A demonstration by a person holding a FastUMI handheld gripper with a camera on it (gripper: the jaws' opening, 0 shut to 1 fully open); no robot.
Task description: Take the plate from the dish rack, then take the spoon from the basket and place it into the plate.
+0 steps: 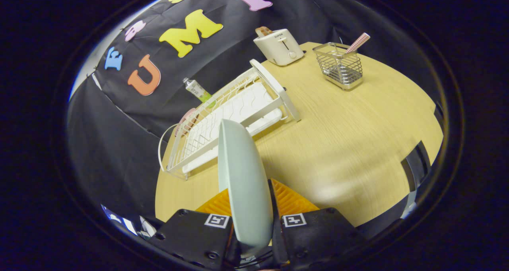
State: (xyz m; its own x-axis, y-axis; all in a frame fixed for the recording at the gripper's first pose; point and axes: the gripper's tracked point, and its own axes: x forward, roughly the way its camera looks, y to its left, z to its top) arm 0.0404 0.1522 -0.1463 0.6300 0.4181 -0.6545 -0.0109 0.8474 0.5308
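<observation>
The hand-held gripper [251,207] is pinching a pale grey-green round plate [243,175], which stands on edge between the two fingers. Both fingers press against the plate's faces, one on each side, and the plate rises upright from between them, clear of the round light-wood table [350,144] below.

Just ahead of the fingers and slightly to their left lies a white wire dish rack [222,116] with a white ribbed drain tray beneath it. The rack sits on the table, running away from the gripper toward the black cloth wall. The plate is out of the rack and apart from it. At the rack's left side, a pinkish round object [186,118] shows partly behind the wires; what it is cannot be told. A small tube with a green and white body [197,90] stands beyond the rack near the wall.

Well beyond the fingers, at the far edge of the table, stands a cream-white toaster [279,46] with a brown slice showing at its top slot. To the right of the toaster, also well beyond the fingers, stands a square silver wire basket [340,66]. A spoon with a pink checked handle [357,43] leans inside the basket, its handle sticking out above the rim at the right corner; its bowl is not clearly made out.
</observation>
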